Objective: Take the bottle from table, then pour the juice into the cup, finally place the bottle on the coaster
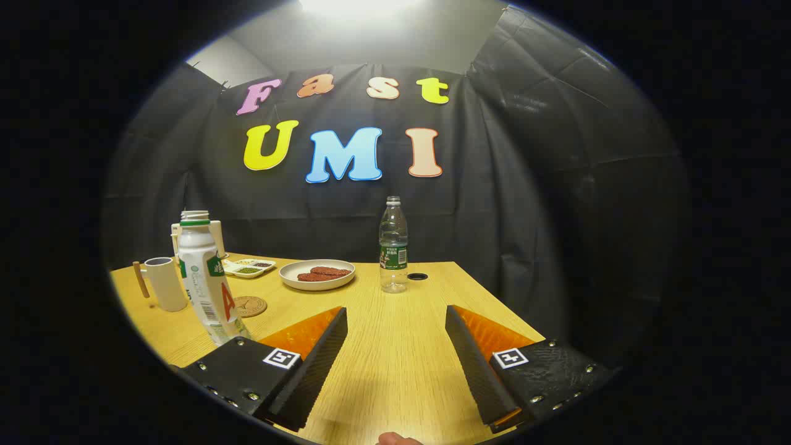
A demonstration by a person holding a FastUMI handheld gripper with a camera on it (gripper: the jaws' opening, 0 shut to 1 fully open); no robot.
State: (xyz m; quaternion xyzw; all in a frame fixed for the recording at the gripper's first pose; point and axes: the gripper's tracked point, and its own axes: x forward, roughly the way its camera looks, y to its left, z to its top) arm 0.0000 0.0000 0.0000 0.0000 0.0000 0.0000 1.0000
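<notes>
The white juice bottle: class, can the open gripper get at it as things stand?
Probably yes. The white juice bottle stands upright just beyond the left finger, nothing crowding its near side; the gripper is open but must swing left.
</notes>
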